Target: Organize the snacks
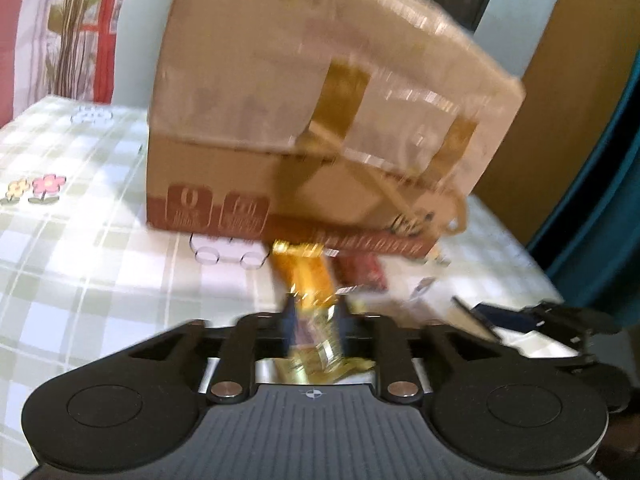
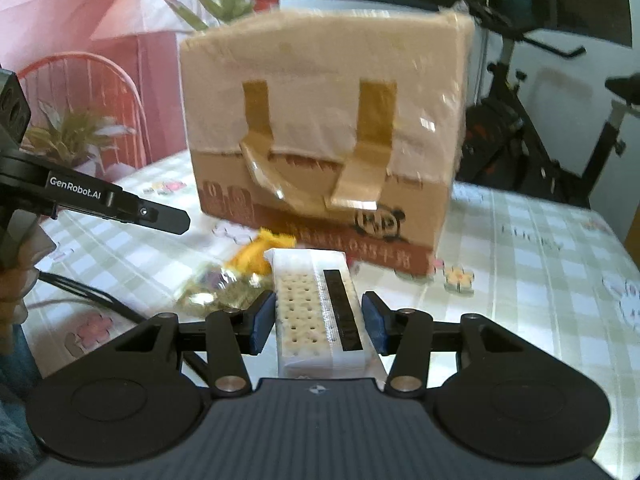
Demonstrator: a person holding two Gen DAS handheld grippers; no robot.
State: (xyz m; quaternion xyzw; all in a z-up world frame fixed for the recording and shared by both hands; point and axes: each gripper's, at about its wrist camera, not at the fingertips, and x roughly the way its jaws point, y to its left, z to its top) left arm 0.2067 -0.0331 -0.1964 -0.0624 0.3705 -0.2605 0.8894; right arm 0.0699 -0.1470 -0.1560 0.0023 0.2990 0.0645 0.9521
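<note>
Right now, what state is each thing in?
Left hand-held gripper: open, over gold packet.
Right hand-held gripper: shut on crackers.
Gold packet: lying on table, not gripped.
Crackers: held lengthwise between the pads.
Box: upright on table, front tape peeling.
Red packet: lying by box.

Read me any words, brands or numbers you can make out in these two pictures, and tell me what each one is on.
"GenRobot.AI": white lettering on the left hand-held gripper.
"LUCKY": faint grey print on the checked tablecloth, only just legible.
Cardboard box: a row of white characters along its red bottom band and boxed symbols at its lower left, too blurred to read.
Cracker packet in the right hand-held gripper: black label strip, nothing legible.
</note>
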